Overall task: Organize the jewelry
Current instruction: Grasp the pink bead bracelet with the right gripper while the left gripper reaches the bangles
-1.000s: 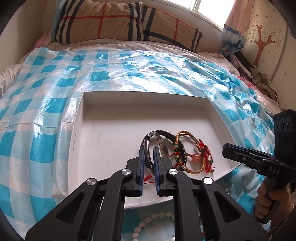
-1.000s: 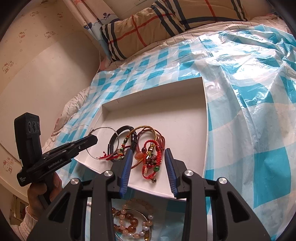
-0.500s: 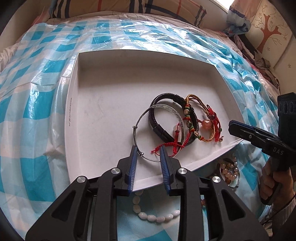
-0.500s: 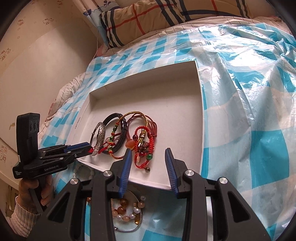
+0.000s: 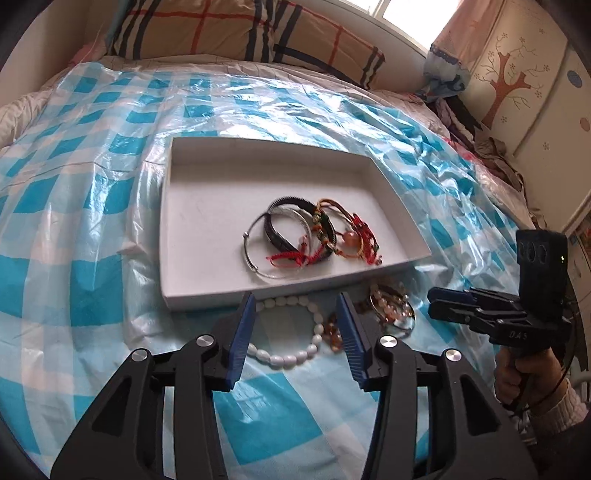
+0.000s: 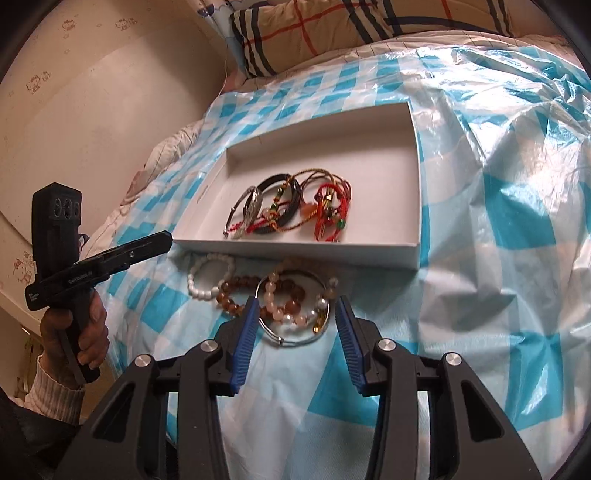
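While both grippers are held above the near edge of the bed, the scene is read from left to right. At about 9 o'clock in the left wrist view, a blue-and-white checked plastic sheet (image 5: pixel 92 206) is spread over the bed, with a plaid pillow (image 5: pixel 229 33) at 12 o'clock. A shallow white tray (image 5: pixel 192 221) is set on the sheet near the centre. Inside it, toward its near right part, a tangle of bracelets is gathered: a thin silver bangle (image 5: pixel 255 264) at the left, a black band (image 5: pixel 275 236) lying across it, and red and gold cord bracelets (image 5: pixel 354 236) at the right, all touching or overlapping.

Just outside the tray's near wall, on the sheet, a white bead bracelet (image 5: pixel 295 356) is laid; beside it at 3 o'clock a cluster of amber and pale bead bracelets (image 5: pixel 391 314) is seen.

The left gripper (image 5: pixel 295 332) is seen at 6 o'clock, its jaws parted and opening; the white bead bracelet is framed between them but is not touched. The right gripper (image 5: pixel 432 302) is seen at 3 o'clock in that view, gripped by a hand (image 5: pixel 524 373).

In the right wrist view, the right gripper (image 6: pixel 293 332) is shown with its jaws apart and opening, above the amber and pale beads and a second silver bangle (image 6: pixel 295 338), nothing being pressed. The left gripper (image 6: pixel 166 238) is pointed toward the tray's near left corner from 9 o'clock.
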### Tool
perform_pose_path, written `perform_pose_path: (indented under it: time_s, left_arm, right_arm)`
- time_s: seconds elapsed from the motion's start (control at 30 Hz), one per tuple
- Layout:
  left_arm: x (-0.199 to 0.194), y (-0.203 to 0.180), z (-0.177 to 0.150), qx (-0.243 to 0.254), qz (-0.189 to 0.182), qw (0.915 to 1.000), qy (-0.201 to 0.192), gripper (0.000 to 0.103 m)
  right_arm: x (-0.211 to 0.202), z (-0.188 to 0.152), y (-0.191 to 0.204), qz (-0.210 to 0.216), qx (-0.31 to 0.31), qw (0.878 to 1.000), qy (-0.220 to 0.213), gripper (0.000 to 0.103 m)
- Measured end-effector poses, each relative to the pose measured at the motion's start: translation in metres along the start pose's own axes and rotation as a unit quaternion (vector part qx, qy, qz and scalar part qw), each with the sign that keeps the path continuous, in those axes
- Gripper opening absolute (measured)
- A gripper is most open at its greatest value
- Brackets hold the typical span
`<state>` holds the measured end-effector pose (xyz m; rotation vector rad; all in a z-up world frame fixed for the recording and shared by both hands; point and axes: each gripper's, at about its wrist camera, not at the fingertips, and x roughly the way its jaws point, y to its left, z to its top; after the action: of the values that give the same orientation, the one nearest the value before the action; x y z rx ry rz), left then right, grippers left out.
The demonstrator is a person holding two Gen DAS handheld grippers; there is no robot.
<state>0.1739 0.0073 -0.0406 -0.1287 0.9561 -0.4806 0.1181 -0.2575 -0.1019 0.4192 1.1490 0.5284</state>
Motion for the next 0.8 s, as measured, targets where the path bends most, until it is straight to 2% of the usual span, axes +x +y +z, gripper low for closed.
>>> perform_pose_path:
  time_s: [0.07, 0.13, 0.3, 0.37, 0.4, 0.43, 0.6, 0.8]
  left_arm:
    - [0.007, -0.014, -0.010, 0.023, -0.009, 0.9996, 0.016, 0.043]
    - [0.013, -0.028, -0.014, 0.041, -0.014, 0.9988, 0.024, 0.043]
    - [0.026, -0.049, -0.013, 0.053, -0.040, 0.9973, 0.032, 0.044]
    - [0.031, -0.053, -0.012, 0.053, -0.047, 0.9968, 0.038, 0.046]
    - [0.034, -0.055, -0.012, 0.054, -0.050, 0.9964, 0.043, 0.047]
    - [0.038, -0.056, -0.012, 0.055, -0.053, 0.9959, 0.048, 0.047]
    - [0.063, -0.061, -0.012, 0.047, -0.075, 0.9928, 0.081, 0.047]
    - [0.072, -0.067, -0.013, 0.033, -0.101, 0.9906, 0.087, 0.046]
  right_arm:
    - [0.003, 0.000, -0.005, 0.008, 0.018, 1.000, -0.003, 0.038]
    - [0.008, 0.005, -0.007, 0.010, 0.024, 1.000, -0.005, 0.038]
    - [0.036, 0.017, -0.013, 0.009, 0.040, 0.999, 0.016, 0.038]
    - [0.042, 0.017, -0.017, 0.011, 0.047, 0.999, 0.019, 0.029]
    - [0.041, 0.016, -0.019, 0.017, 0.052, 0.998, 0.020, 0.018]
    - [0.040, 0.014, -0.021, 0.024, 0.058, 0.998, 0.021, 0.012]
    - [0.033, 0.000, -0.020, 0.034, 0.066, 0.997, 0.021, 0.011]
    - [0.032, -0.006, -0.024, 0.050, 0.086, 0.995, 0.017, 0.011]
